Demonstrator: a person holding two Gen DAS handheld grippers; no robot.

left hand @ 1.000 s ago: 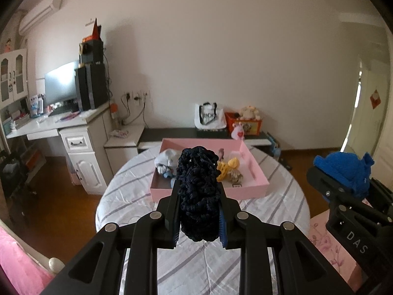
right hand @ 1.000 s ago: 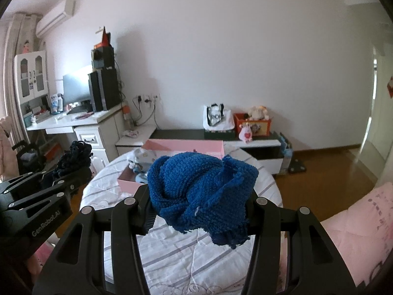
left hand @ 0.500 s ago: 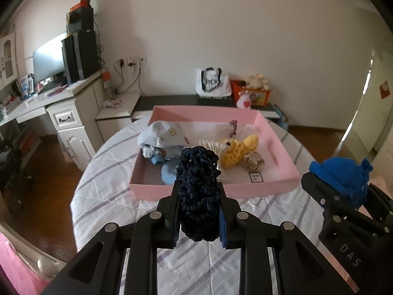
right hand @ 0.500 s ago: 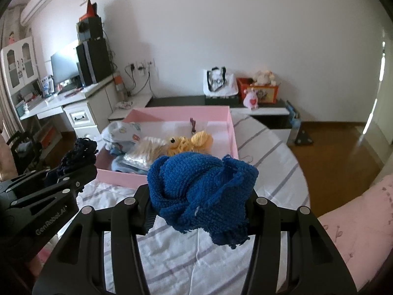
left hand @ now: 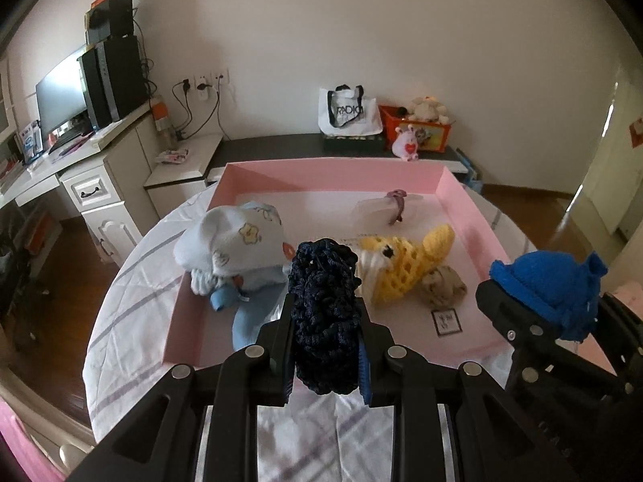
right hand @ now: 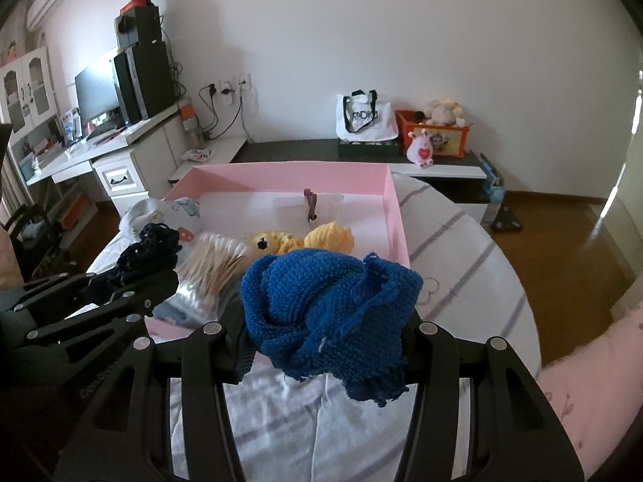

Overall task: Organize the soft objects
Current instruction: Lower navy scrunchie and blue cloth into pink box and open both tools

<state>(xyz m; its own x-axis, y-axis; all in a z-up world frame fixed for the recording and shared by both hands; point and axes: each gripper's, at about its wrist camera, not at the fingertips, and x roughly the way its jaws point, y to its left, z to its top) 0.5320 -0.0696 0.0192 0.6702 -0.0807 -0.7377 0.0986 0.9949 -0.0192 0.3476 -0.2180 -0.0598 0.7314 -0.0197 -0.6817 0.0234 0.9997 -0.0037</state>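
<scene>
Moved in much closer to the pink tray (left hand: 470, 201) than a second before, both tongs now hanging over its near edge on the round worktop (left hand: 136, 281) with its striped white cloth, where earlier the tray sat small and far off. Left tongs (left hand: 325, 337) clamped tight on a dark navy crocheted piece (left hand: 323, 313), held upright between the pads just as a second ago. Right tongs (right hand: 325, 321) closed on a bulky bright blue knitted piece (right hand: 329, 301), bunched up with a frayed corner hanging below the fingers, grip also unchanged. Inside the tray: a pale blue baby hat (left hand: 233, 245) with small cartoon prints at the left, a yellow crocheted toy (left hand: 402, 269) with a black eye near the middle, a beige knitted lump (left hand: 442, 287) just beside it, a clear pack of cotton swabs (right hand: 213, 261), a mauve clip (left hand: 396, 205) resting on something translucent toward the far wall, and a small square label (left hand: 446, 321) on the tray floor, its marks too small to read. Printed on the side of the left tongs, seen from the right wrist view, letters partly shadowed, starting "Gen". On the low dark shelf against the wall, a white tote bag (left hand: 347, 112) with black lettering reading roughly "RADIO", beside an orange box (left hand: 418, 132) holding plush toys.
</scene>
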